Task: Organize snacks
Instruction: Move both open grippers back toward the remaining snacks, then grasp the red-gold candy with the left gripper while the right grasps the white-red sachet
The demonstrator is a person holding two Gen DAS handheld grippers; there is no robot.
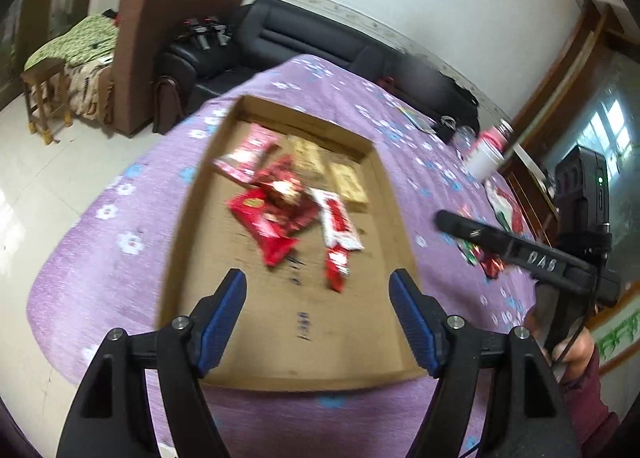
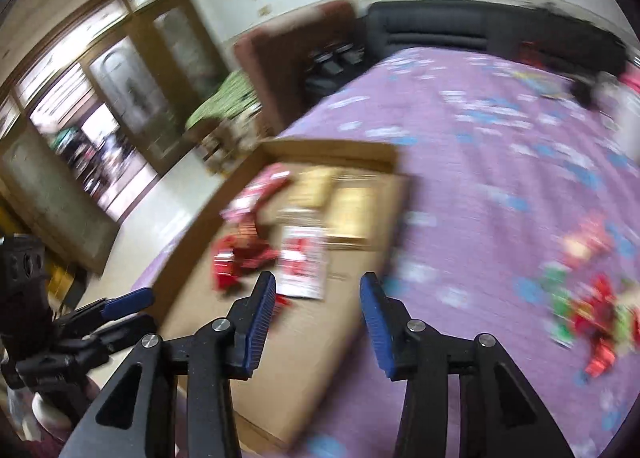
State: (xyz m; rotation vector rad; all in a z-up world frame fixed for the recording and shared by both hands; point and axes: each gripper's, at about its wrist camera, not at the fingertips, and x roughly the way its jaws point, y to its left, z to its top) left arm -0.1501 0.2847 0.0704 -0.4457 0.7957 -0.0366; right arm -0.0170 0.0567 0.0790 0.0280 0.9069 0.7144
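- The worktop (image 1: 100,242) is draped in a soft purple cloth printed with small white and blue flowers; its near-left corner looks rounded through the fisheye lens.
- A black padded sofa (image 1: 304,37) with ribbed cushions stands beyond the far edge, a brown armchair (image 1: 140,41) beside it.
- A wide, shallow cardboard tray (image 1: 188,225), plain brown with low upright walls, lies flat on the cloth.
- The left claw (image 1: 318,290) hangs over the tray's near end, its ridged blue pads (image 1: 224,314) spread apart with nothing between them.
- The right claw (image 2: 318,300) is over the tray's near right edge, its blue pads parted and empty. In the left wrist view it shows as a black body at the right, gripped by a hand (image 1: 576,350) in a maroon sleeve.
- Inside the tray, glossy red snack packets (image 1: 272,217) lie in a crumpled heap around the middle, a white-and-red wrapper (image 1: 336,225) lies touching them, and two flat golden packets (image 1: 348,185) sit side by side at the far wall.
- More loose snacks (image 2: 588,314), red and green wrappers, lie scattered on the cloth to the right of the tray; motion blur hides their detail.
- A white cylindrical container (image 1: 486,155) with a pink top stands near the worktop's far right edge.
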